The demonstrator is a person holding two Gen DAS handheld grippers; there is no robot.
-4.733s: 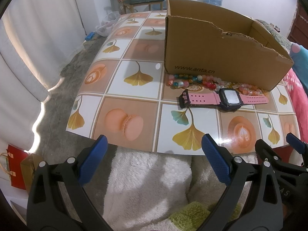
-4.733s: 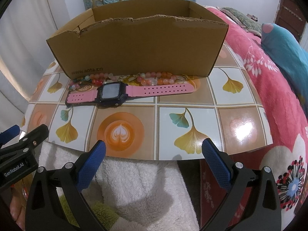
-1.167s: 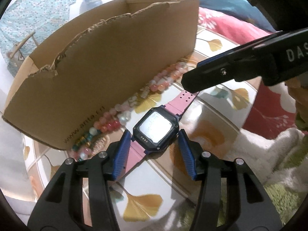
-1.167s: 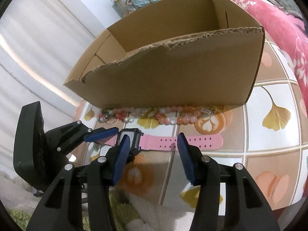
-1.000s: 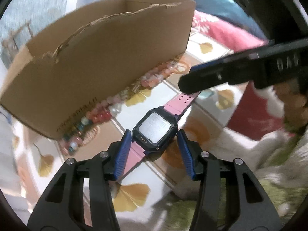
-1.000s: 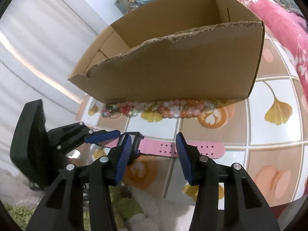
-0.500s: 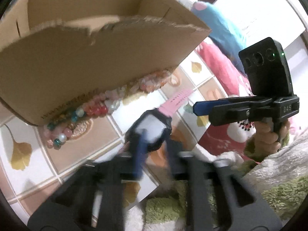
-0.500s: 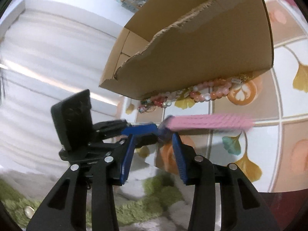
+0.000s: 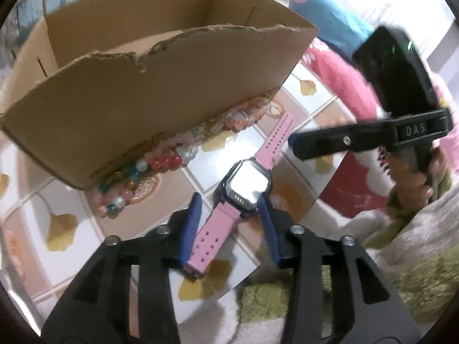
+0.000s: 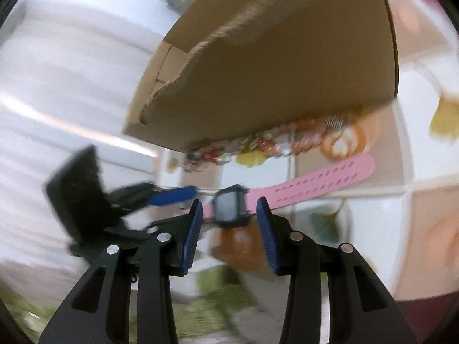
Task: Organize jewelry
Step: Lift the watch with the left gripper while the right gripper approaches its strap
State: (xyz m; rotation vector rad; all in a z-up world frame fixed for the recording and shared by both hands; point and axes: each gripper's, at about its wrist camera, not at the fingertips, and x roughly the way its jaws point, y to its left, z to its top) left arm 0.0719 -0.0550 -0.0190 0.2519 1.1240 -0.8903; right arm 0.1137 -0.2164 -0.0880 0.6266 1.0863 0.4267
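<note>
Watch lies between opening left gripper (strap protruding)

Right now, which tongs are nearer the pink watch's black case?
Left. The left tongs, jaws opening, straddle the watch case; the right tongs sit farther out beside the long strap.

A tiled tabletop – pink bedding and blue cushion behind.

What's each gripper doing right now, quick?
Left gripper: jaws opening, watch between them, not clamped.
Right gripper: open, gripping nothing.
</note>
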